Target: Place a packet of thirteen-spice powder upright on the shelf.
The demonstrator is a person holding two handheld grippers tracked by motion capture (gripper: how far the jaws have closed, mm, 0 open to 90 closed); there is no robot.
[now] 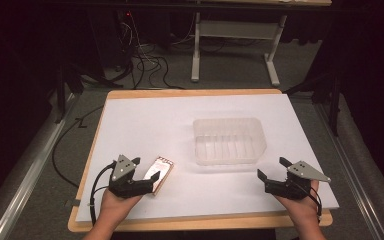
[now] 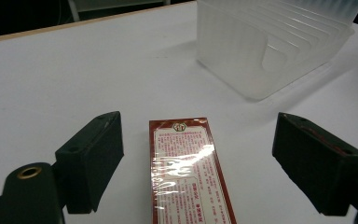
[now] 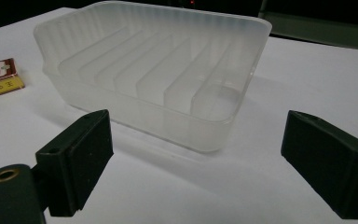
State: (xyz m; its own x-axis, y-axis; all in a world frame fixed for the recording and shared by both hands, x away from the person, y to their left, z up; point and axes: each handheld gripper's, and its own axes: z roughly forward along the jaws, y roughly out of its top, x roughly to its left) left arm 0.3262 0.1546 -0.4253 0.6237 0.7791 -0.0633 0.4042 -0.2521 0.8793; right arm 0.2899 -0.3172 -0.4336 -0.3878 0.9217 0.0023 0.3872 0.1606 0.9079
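We hold the left hand-held gripper point(image 2: 198, 158) apart around the red box point(image 2: 186, 172), untouching; the right hand-held gripper point(image 3: 205, 163) stands apart. Off-centre closure could skew the box.

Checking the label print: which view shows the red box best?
The left gripper view: the red box lies close, label facing up, text lines visible. The high view shows it small beside the left gripper; the right gripper view catches one corner.

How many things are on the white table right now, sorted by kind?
Flat red-and-white printed box wrapped in clear film: 1
Translucent ribbed plastic tray: 1
Black two-jaw grippers, left gripper and right gripper: 2
Total: 4
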